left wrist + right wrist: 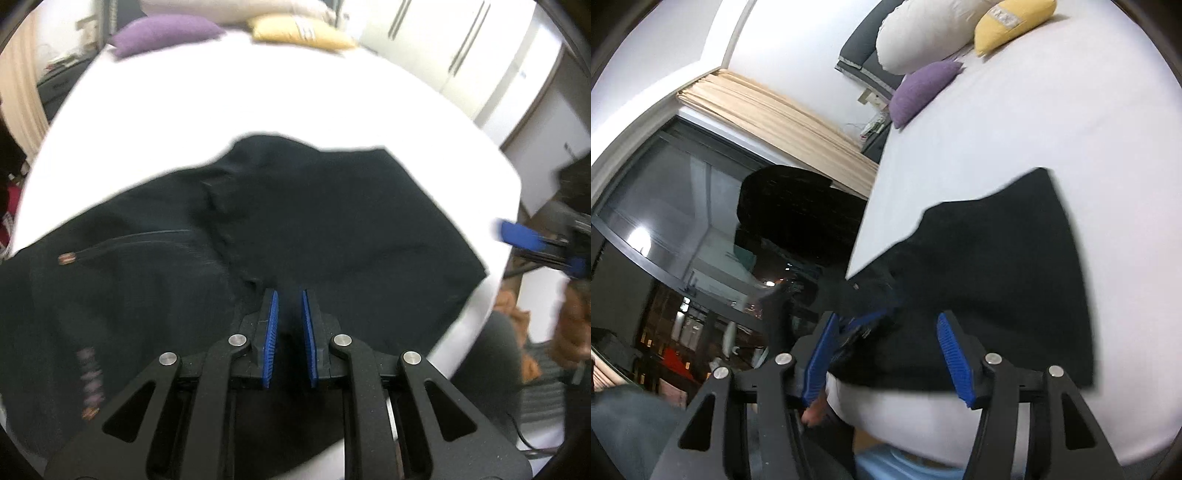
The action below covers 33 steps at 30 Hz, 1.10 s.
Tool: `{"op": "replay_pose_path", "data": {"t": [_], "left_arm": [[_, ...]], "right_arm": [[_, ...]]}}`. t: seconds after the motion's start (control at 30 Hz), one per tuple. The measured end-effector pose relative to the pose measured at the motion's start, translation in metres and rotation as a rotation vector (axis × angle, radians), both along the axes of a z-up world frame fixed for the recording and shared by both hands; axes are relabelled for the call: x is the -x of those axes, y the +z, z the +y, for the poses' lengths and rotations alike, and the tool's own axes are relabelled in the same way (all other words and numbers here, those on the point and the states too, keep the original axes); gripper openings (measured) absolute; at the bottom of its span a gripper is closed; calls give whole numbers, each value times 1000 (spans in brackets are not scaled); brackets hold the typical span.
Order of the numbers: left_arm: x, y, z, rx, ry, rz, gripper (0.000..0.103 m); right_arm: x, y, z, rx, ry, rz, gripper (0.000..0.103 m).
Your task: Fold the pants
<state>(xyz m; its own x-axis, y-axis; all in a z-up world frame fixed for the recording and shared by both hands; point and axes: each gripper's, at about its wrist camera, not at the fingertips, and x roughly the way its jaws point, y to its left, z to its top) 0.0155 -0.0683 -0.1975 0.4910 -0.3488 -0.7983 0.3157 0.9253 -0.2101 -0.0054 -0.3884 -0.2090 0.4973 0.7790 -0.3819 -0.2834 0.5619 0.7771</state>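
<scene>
A bedroom in a home. A bed with a white sheet filled most of both views. At its far end, top of the frame, lay a purple cushion, a yellow cushion and a large white pillow against a dark headboard. Beige curtains hung beside a big window, dark outside, left of the right wrist view. White wardrobe doors with long handles stood at upper right of the left wrist view.
</scene>
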Motion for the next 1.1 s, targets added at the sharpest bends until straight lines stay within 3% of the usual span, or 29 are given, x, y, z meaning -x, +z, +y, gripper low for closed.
{"op": "replay_pose_path", "data": {"t": [0.03,0.07,0.1,0.17,0.23,0.27,0.33,0.43,0.57,0.73,0.9,1.0,1.07,1.1], "left_arm": [[7,5,11,23,18,-6,19],[17,12,28,60,50,-14,33],[29,17,46,98,83,-22,65],[50,24,77,160,153,-53,96],[76,32,114,219,249,-72,96],[86,32,131,239,282,-64,96],[107,29,171,282,384,-60,96],[131,18,225,368,538,-41,96],[149,-10,264,462,682,9,96],[140,-41,277,580,713,99,96],[124,-63,283,674,734,115,96],[117,-79,285,757,770,154,94],[115,-81,287,771,775,134,94],[114,-83,289,778,776,135,94]], "right_arm": [[-13,-5,11,-7,6,12,59],[-24,-12,22,-11,15,35,59],[-33,-20,31,-11,22,61,59],[-44,-40,44,5,31,124,61],[-49,-71,57,95,23,246,58],[-42,-72,59,142,2,217,48],[-28,-65,58,146,4,187,49],[-7,-48,58,93,21,202,53],[11,-11,78,-54,80,73,54],[-15,2,142,-157,181,66,54],[-57,-3,210,-128,266,115,54],[-79,-27,230,-110,264,216,56],[-85,-54,232,-20,236,317,60],[-87,-67,233,-4,228,365,48]]}}
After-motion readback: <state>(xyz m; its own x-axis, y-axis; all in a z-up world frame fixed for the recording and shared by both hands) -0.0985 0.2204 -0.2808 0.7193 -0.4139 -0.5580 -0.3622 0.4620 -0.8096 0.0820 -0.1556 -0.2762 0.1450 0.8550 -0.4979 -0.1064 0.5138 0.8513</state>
